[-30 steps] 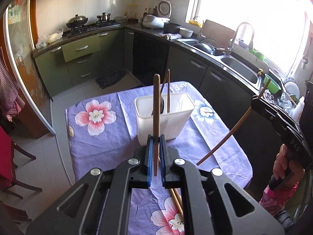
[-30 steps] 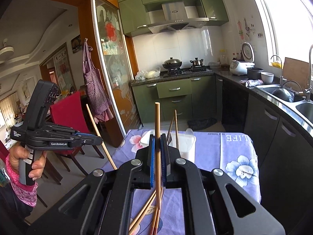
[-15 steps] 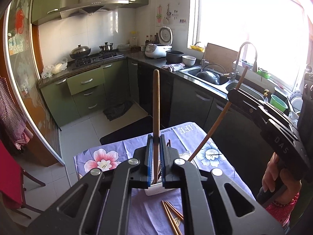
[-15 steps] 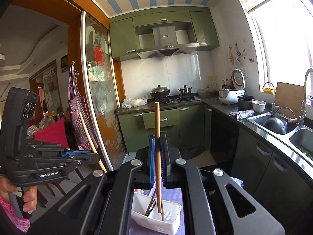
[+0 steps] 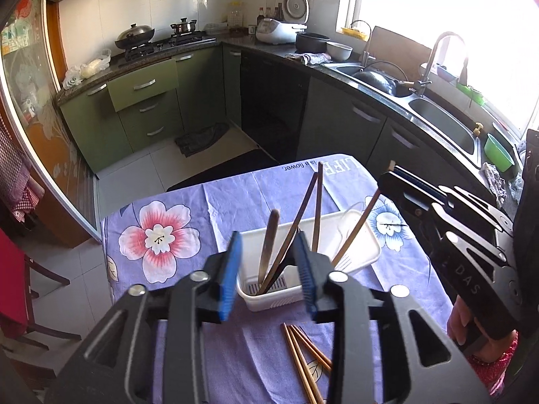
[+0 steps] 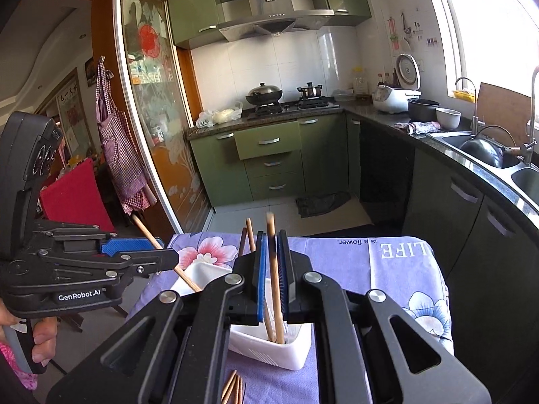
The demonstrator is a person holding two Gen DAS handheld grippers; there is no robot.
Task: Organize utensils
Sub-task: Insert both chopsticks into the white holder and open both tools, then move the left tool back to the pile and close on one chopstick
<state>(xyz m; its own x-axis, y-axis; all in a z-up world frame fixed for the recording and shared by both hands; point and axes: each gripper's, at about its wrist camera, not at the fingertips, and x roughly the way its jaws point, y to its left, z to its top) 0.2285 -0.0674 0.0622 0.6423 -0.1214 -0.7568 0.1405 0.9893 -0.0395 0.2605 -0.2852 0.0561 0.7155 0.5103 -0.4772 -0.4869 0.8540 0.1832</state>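
You're dropping chopsticks into the white basket [image 5: 353,256] at twelve o'clock: left gripper [image 5: 267,269] opening, chopstick [image 5: 267,245] freed; right gripper [image 6: 272,279] just parting around its chopstick [image 6: 274,289]; next, withdraw upward.

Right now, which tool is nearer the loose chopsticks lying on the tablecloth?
Left, as best I can judge. The left tool hangs just above the loose chopsticks. The right tool stands over the white basket, beyond them.

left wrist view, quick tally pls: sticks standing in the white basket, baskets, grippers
sticks standing in the white basket: 4
white baskets: 1
grippers: 2, left gripper and right gripper
total: 7
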